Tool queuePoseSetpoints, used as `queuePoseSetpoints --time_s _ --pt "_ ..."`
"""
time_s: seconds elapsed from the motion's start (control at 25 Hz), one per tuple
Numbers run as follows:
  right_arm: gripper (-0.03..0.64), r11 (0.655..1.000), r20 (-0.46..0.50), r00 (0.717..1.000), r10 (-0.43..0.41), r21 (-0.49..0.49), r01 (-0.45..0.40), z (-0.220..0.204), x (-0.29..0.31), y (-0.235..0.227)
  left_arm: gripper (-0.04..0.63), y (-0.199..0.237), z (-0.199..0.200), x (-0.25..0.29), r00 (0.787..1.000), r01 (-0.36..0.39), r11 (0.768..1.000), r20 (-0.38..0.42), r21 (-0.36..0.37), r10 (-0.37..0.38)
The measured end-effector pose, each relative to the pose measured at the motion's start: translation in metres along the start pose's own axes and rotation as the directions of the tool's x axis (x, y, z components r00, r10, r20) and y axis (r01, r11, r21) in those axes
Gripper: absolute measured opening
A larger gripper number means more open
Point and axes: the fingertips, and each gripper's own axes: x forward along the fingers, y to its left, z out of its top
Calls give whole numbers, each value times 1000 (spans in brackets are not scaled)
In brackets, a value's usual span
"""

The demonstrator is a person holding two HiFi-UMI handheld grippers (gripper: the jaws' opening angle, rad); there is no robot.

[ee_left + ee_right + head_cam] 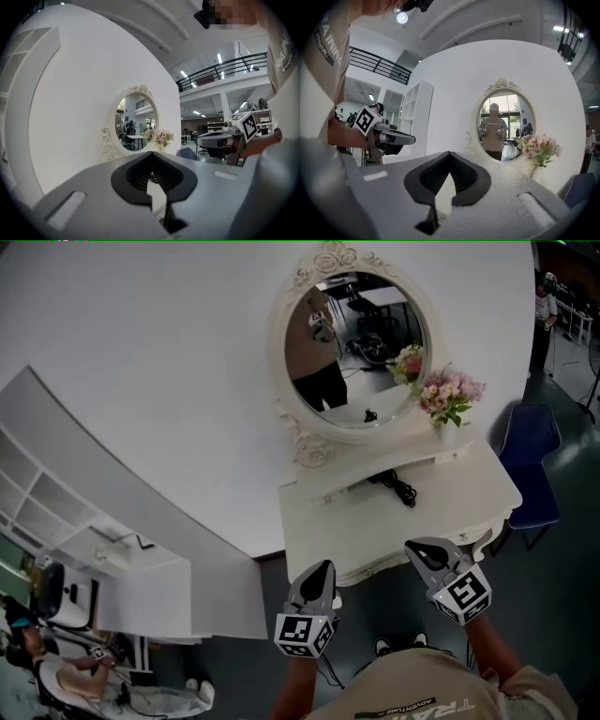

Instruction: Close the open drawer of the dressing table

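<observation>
The white dressing table [361, 526] stands against the white wall under an oval mirror [356, 348]. Its front face is hidden below the tabletop, so no drawer shows in any view. My left gripper [323, 568] hovers at the table's front edge, left of centre, jaws together with nothing between them [152, 155]. My right gripper [419, 547] hangs over the front edge further right, its jaws also closed and empty [450, 154]. Each gripper shows in the other's view: the right gripper [220, 140] and the left gripper [391, 138] are both level and apart from the table.
A vase of pink flowers [450, 399] and a black corded item [398, 488] sit on the tabletop. A blue chair [530, 460] stands right of the table. A white shelf unit [56, 512] and a white desk [141, 592] are at the left, where a person [66, 673] sits.
</observation>
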Motion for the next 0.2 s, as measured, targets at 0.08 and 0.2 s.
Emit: queuePoseSetpoints --time_s 0.08,0.2 --pt "2 1000 -1 1000 -3 0 3 0 1 0 17 3 -3 3 1000 8 1000 -2 -17 -8" --pt "2 1000 9 1000 -15 -6 15 2 5 -3 17 9 -2 9 1000 16 1000 1 -26 -16"
